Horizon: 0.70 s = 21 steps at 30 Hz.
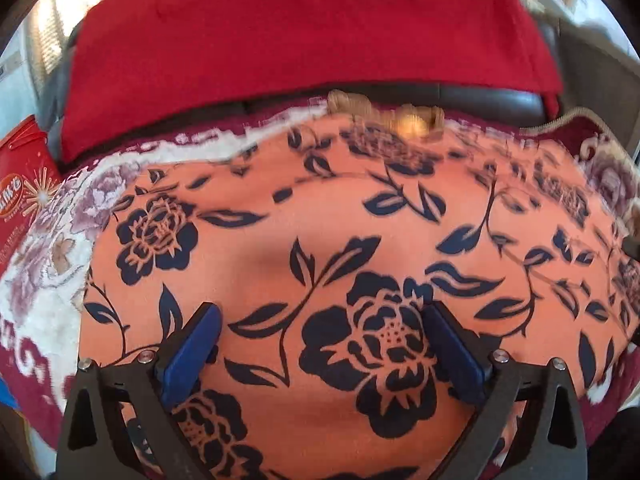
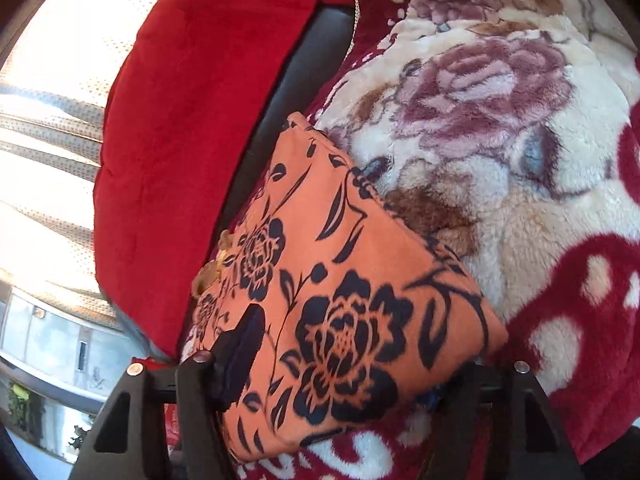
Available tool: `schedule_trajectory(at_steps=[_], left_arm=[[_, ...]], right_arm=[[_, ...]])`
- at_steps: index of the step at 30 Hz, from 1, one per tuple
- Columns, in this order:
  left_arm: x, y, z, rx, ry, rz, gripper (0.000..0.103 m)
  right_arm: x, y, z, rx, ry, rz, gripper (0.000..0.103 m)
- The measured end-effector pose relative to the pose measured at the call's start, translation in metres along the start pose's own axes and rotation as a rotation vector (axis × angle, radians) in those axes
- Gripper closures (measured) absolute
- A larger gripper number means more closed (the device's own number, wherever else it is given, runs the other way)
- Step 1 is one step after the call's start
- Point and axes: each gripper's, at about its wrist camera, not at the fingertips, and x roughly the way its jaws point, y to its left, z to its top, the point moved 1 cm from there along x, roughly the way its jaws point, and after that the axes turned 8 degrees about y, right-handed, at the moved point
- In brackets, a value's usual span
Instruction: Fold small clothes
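An orange garment with dark navy flowers [image 1: 340, 248] lies spread on a fleece blanket. My left gripper [image 1: 320, 344] is open just above it, its blue fingers [image 1: 192, 352] standing wide apart over a large printed flower. In the right wrist view the same garment [image 2: 340, 288] lies folded into a rectangle. My right gripper [image 2: 344, 364] is open around its near end. The left finger [image 2: 240, 356] rests on top of the cloth. The right finger is hidden under the garment's edge. A gold trim shows at the garment's far edge [image 1: 408, 120].
The blanket [image 2: 500, 120] is cream and dark red with purple roses. A red cushion [image 1: 300, 48] leans on a dark leather sofa back [image 2: 296, 80] behind the garment. A red printed box [image 1: 24, 188] stands at the left. Bright curtains [image 2: 44, 128] lie beyond.
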Motion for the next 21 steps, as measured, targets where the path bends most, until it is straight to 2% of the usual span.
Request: schedule_trajectory(at_steps=[3, 5, 8, 9, 10, 11, 12, 13, 15, 17, 19, 21], left_arm=[[-0.013, 0.008, 0.004, 0.002, 0.003, -0.03, 0.006], [-0.035, 0.028, 0.006, -0.028, -0.061, -0.053, 0.009], [-0.056, 0.067, -0.002, -0.111, -0.136, -0.037, 0.009], [-0.052, 0.078, -0.004, -0.13, -0.118, -0.039, 0.009], [-0.042, 0.087, -0.005, -0.134, -0.061, -0.05, 0.009], [-0.026, 0.1, -0.01, -0.132, 0.041, -0.059, 0.015], [-0.022, 0.111, -0.014, -0.159, 0.063, -0.062, 0.023], [-0.025, 0.129, -0.02, -0.213, 0.042, -0.077, 0.029], [-0.042, 0.169, -0.032, -0.343, -0.04, -0.103, 0.028], [-0.057, 0.213, -0.042, -0.474, -0.112, -0.072, 0.027], [-0.057, 0.242, -0.051, -0.557, -0.142, -0.028, 0.027], [-0.041, 0.268, -0.061, -0.638, -0.104, 0.04, 0.027]], right_arm=[[0.013, 0.011, 0.009, -0.057, 0.026, -0.092, 0.073], [0.019, 0.02, 0.014, -0.078, 0.031, -0.135, 0.074], [0.021, 0.044, 0.012, -0.146, 0.008, -0.218, 0.077], [0.02, 0.056, 0.01, -0.174, -0.009, -0.239, 0.078], [0.016, 0.072, 0.007, -0.215, -0.035, -0.254, 0.08], [0.014, 0.089, 0.004, -0.254, -0.056, -0.261, 0.081], [0.013, 0.121, -0.001, -0.33, -0.087, -0.265, 0.081], [0.012, 0.145, -0.007, -0.385, -0.105, -0.263, 0.082], [0.016, 0.208, -0.03, -0.545, -0.142, -0.259, 0.082], [0.02, 0.254, -0.06, -0.672, -0.15, -0.232, 0.082], [0.041, 0.298, -0.098, -0.801, -0.124, -0.197, 0.082], [0.085, 0.327, -0.144, -0.915, -0.037, -0.184, 0.082]])
